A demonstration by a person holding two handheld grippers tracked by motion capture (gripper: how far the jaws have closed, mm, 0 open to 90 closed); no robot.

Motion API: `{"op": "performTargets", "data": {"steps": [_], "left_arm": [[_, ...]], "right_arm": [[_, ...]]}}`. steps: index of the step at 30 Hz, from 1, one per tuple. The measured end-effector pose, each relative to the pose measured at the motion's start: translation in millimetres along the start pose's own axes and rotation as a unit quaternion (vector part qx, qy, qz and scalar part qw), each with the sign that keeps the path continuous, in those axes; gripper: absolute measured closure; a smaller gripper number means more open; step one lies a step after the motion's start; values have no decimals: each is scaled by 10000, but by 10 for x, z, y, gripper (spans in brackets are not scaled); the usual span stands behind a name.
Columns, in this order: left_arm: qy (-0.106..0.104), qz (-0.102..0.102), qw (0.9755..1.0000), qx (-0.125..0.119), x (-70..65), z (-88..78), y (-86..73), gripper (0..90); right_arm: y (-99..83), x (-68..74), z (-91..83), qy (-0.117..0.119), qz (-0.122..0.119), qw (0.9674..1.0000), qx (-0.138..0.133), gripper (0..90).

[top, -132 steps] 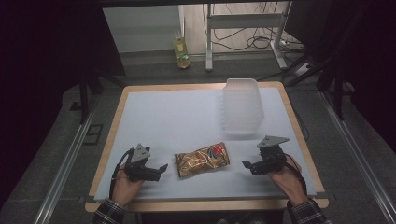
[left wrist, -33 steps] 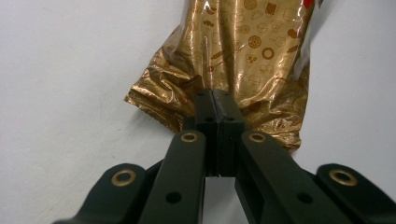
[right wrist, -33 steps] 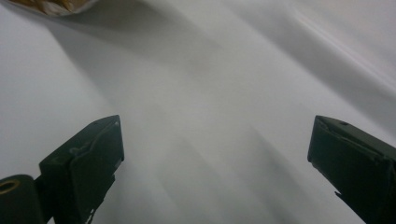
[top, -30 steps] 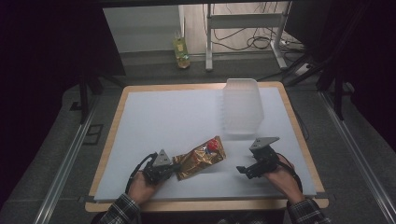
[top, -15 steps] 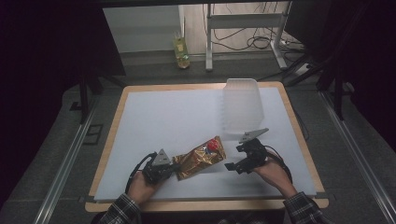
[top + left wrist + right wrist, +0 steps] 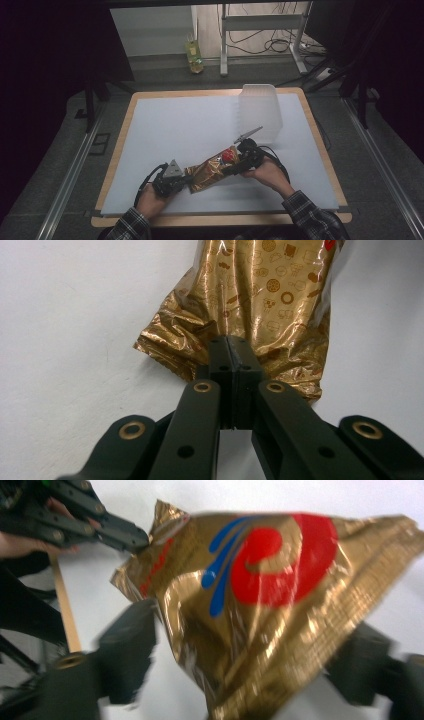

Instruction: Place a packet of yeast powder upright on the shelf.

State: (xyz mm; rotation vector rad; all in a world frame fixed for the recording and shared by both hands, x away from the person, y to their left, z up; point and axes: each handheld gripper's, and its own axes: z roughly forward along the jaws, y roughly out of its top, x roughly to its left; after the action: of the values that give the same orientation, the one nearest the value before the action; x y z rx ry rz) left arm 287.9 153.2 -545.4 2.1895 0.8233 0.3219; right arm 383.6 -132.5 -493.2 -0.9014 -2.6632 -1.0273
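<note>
White bench [image 6: 165, 125]: gold snack bag [image 6: 212, 170] lay near its front edge, between both tongs.
Left tongs [image 6: 186, 181] were clenched on the bag's crimped end; right tongs [image 6: 231, 169], just closing around the opposite end without yet pressing, needed squaring onto the seam before any pull.

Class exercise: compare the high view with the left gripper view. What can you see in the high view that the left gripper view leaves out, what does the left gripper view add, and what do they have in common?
High view: the whole white table, a clear plastic container at its far side, both forearms, and the right tongs at the bag's red-printed end, its jaws having just been closing.

Left gripper view: a close look at the left tongs shut on the bag's crinkled end, plus the small snack pattern printed on the foil.

Both: the gold snack bag lying on the white surface, gripped by the left tongs.
</note>
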Motion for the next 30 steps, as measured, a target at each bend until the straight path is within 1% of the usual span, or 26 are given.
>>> {"op": "performTargets", "data": {"steps": [1,2,3,4,5,6,7,8,9,10,11,14,16,17,18,19,20,21,22,23,24,26,27,28,30], "left_arm": [[3,2,10000,1,-1,0,1,899],[3,2,10000,1,-1,0,1,899],[13,9,10000,3,-4,0,1,899],[16,12,10000,2,-5,0,2,899],[9,7,10000,5,-2,0,2,899],[5,12,10000,10,-1,0,3,898],[5,12,10000,10,-1,0,3,899],[2,10,10000,12,0,0,4,899],[1,11,10000,14,0,0,4,898],[6,27,10000,28,2,-2,5,898],[6,27,10000,28,2,-2,5,898],[5,21,10000,29,3,-2,5,898],[4,22,10000,30,3,-3,5,898],[4,22,10000,30,3,-3,5,898],[5,25,10000,29,2,-3,6,898],[5,25,10000,29,2,-3,6,897],[21,38,10000,39,-2,-7,10,897],[21,38,10000,39,-2,-7,10,896],[62,58,10000,46,-14,-20,14,891],[62,58,10000,46,-14,-20,14,877],[103,82,9999,42,-10,-43,17,856],[83,63,9999,11,-4,-56,15,831],[70,52,10000,-39,2,-72,13,831],[109,70,9999,-102,3,-92,18,801],[142,93,9997,-193,3,-120,27,770]], "right_arm": [[43,-8,31,111,143,9998,18,341],[43,-8,31,111,143,9998,18,341],[85,-9,59,158,209,9996,88,406],[85,-9,59,158,209,9996,88,406],[104,-11,67,169,201,9996,120,432],[138,-24,81,336,267,9990,116,474],[138,-24,81,336,267,9990,116,474],[147,-24,84,402,332,9986,122,489],[164,-23,97,521,349,9980,96,507],[183,-10,111,579,336,9977,97,523],[183,-10,111,579,336,9977,97,523],[226,41,142,636,301,9974,129,549],[261,90,167,597,136,9979,190,578],[261,90,167,597,136,9979,190,578],[274,101,163,586,86,9980,227,602],[274,101,163,586,86,9980,227,602],[274,115,152,591,65,9980,224,631],[274,115,152,591,65,9980,224,631],[278,132,129,627,11,9979,170,651],[278,132,129,627,11,9979,170,651],[285,154,114,629,-59,9979,130,661],[291,163,104,617,-97,9980,112,667],[297,172,89,623,-119,9979,86,674],[314,187,53,614,-203,9979,-15,684],[334,199,10,584,-308,9978,-89,689]]}}
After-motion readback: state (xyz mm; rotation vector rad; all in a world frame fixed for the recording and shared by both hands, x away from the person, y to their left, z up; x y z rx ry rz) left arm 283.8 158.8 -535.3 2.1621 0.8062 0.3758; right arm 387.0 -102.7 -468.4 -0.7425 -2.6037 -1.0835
